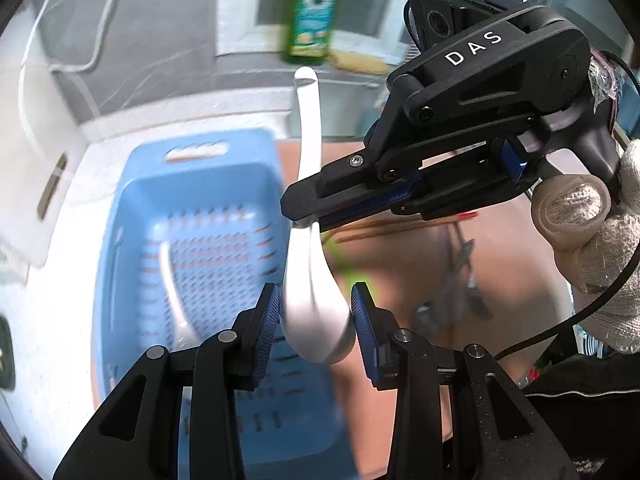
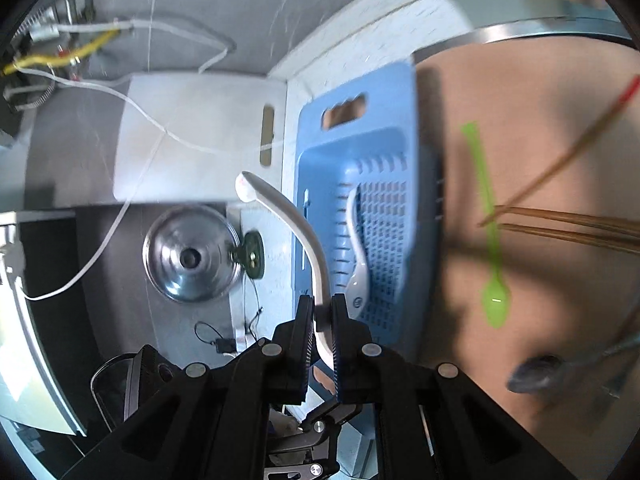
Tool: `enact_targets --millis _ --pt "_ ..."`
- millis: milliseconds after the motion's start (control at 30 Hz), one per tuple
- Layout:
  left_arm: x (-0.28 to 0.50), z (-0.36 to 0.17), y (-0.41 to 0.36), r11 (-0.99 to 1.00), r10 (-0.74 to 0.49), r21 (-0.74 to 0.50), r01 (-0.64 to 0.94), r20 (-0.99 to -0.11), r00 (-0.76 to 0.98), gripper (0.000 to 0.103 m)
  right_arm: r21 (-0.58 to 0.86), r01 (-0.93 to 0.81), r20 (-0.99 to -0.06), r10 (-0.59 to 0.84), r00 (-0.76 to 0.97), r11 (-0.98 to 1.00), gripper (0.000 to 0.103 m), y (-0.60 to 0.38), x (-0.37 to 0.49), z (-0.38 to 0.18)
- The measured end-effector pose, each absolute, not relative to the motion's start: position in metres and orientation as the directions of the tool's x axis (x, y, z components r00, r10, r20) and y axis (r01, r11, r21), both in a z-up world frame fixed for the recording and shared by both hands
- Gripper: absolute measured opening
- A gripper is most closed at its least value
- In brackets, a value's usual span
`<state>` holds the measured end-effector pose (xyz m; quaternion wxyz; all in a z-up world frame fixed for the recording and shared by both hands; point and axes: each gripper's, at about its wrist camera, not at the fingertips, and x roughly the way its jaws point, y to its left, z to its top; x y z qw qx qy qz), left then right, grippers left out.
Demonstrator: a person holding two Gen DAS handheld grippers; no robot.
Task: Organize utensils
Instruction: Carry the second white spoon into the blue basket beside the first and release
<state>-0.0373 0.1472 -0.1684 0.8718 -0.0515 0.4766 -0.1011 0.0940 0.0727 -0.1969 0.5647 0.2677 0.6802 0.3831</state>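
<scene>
A white ceramic spoon (image 1: 310,280) hangs in the air above the blue slotted basket (image 1: 152,208). My right gripper (image 1: 298,208) is shut on its handle; in the right wrist view the handle (image 2: 296,224) curves up out of the closed pads (image 2: 322,320). The spoon's bowl sits between the pads of my left gripper (image 1: 314,312), which stands open around it with narrow gaps on both sides. A second white spoon (image 2: 358,248) lies inside the basket (image 2: 396,152), also seen in the left wrist view (image 1: 174,292).
A green plastic spoon (image 2: 490,240), brown chopsticks (image 2: 568,224) and dark utensils (image 2: 536,372) lie on the tan mat right of the basket. A white cutting board (image 2: 192,136), a sink drain (image 2: 188,254) and a green bottle (image 1: 314,12) are nearby.
</scene>
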Motion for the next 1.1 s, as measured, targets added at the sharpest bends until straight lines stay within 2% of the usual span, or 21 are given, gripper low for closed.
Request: enact_targets --millis 433,733,1000,1100 --pt "-0.039 -0.218 0.185 0.971 -0.229 -0.235 0.042 -0.869 0.438 0.036 0.764 -0.074 -0.626 0.709 -0.324 0.641 0.008 0.132 0.086 -0.252" --pt "-0.035 -0.234 0.187 0.974 -0.22 -0.225 0.034 -0.889 0.402 0.036 0.72 -0.108 -0.674 0.655 -0.342 0.685 0.009 0.148 0.086 -0.265" --pt "-0.027 -0.244 0.177 0.975 -0.222 -0.217 0.053 -0.907 0.357 0.036 0.683 -0.128 -0.711 0.616 -0.339 0.719 0.012 0.145 0.094 -0.271" --pt "-0.023 -0.247 0.173 0.974 -0.225 -0.219 0.059 -0.91 0.347 0.036 0.675 -0.144 -0.722 0.608 -0.329 0.723 0.019 0.144 0.098 -0.27"
